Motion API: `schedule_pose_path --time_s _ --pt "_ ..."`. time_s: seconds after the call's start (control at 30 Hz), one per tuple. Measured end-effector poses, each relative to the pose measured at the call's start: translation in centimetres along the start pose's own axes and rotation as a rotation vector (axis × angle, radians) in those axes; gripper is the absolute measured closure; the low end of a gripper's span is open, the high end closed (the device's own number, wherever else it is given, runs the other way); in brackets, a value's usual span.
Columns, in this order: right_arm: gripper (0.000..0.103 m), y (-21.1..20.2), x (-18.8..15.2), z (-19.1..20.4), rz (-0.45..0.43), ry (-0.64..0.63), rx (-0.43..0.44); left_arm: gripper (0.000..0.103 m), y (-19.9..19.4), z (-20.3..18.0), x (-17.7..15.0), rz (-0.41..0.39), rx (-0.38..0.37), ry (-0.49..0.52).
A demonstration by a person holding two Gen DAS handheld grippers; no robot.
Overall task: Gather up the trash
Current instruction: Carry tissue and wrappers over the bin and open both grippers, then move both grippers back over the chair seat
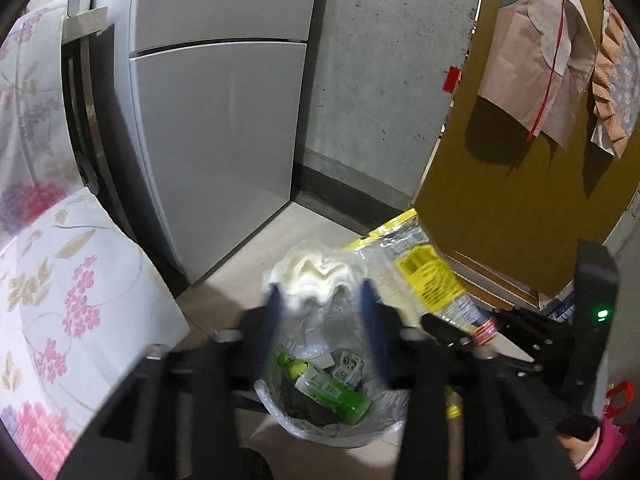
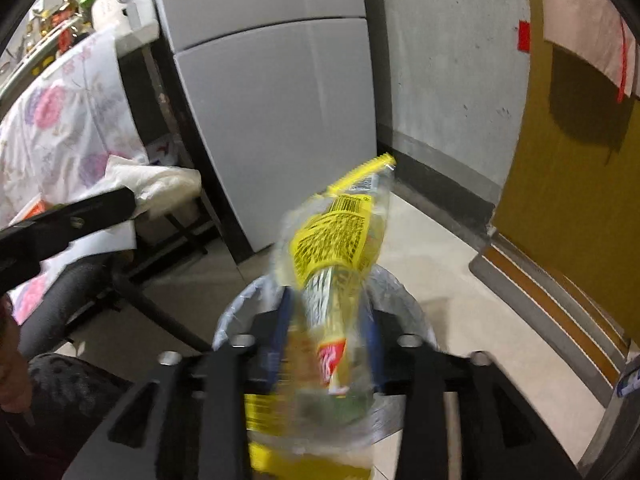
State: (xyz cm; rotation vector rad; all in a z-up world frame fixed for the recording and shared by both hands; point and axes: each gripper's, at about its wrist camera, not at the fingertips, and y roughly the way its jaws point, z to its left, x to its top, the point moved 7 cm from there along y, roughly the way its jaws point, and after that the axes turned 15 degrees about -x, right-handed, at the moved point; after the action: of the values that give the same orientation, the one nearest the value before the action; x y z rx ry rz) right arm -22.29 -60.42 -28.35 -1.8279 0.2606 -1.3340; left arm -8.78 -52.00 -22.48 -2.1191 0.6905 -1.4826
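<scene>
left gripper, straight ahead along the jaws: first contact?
Beyond the crumpled tissue held by the left gripper, probably the floor in front of the fridge; depth unclear.

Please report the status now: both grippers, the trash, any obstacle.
Left hand-held gripper shut on crumpled tissue, above lined trash bin. Right hand-held gripper shut on yellow plastic wrapper, over bin. Nothing blocking.

A grey two-door refrigerator stands against a bare concrete wall in the room's corner. A flower-printed cloth hangs to its left, while a mustard-yellow door, draped with pale fabric, stands at right.
</scene>
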Motion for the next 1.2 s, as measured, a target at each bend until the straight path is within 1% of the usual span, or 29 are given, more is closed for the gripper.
schedule_pose_path --time_s 0.1,0.17,0.2,0.3,0.4,0.5,0.63,0.73,0.77,0.9,0.93,1.0,1.1,1.2 --pt "0.059 0.7 -0.3 -0.3 0.029 0.021 -0.017 0.054 0.2 0.3 0.0 0.005 0.004 -0.001" --pt "0.055 0.7 -0.5 -0.5 0.038 0.028 -0.034 0.054 0.0 0.7 -0.1 0.007 0.008 -0.006" --pt "0.053 0.6 -0.4 -0.7 0.039 0.029 -0.04 0.054 -0.2 0.9 -0.1 0.005 0.011 -0.009" --pt "0.053 -0.3 -0.1 -1.5 0.024 0.04 -0.074 0.053 -1.3 1.7 0.1 -0.01 0.02 -0.021" --pt "0.053 -2.4 0.8 -2.0 -0.013 0.062 -0.083 0.053 -2.9 2.5 0.4 -0.032 0.042 -0.033" --pt "0.053 -4.4 2.0 -1.5 -0.061 0.056 -0.082 0.053 -5.2 3.3 0.6 -0.068 0.071 -0.042" --pt "0.053 -7.8 3.9 0.5 -0.128 0.034 -0.08 0.052 -9.3 4.9 0.5 -0.118 0.117 -0.076" --pt "0.053 -10.4 5.5 2.6 -0.183 0.026 -0.061 0.048 -13.0 6.4 -0.3 -0.144 0.189 -0.091" --pt "0.054 -10.9 5.8 3.3 -0.187 0.016 -0.047 0.047 -14.1 6.9 -0.7 -0.149 0.21 -0.1" --pt "0.068 -12.9 6.7 8.2 -0.185 -0.047 0.068 0.046 -18.9 9.3 -2.9 -0.151 0.306 -0.145" --pt "0.072 -13.5 6.8 9.9 -0.182 -0.075 0.105 0.046 -20.6 10.2 -3.8 -0.15 0.341 -0.166" --pt "0.082 -14.6 6.9 13.0 -0.186 -0.122 0.153 0.045 -23.0 11.3 -5.2 -0.156 0.372 -0.199" --pt "0.082 -16.5 6.9 18.7 -0.208 -0.188 0.264 0.041 -27.7 13.6 -8.1 -0.161 0.472 -0.252" --pt "0.082 -17.7 6.5 23.3 -0.216 -0.245 0.333 0.04 -31.7 16.2 -10.5 -0.172 0.556 -0.328"
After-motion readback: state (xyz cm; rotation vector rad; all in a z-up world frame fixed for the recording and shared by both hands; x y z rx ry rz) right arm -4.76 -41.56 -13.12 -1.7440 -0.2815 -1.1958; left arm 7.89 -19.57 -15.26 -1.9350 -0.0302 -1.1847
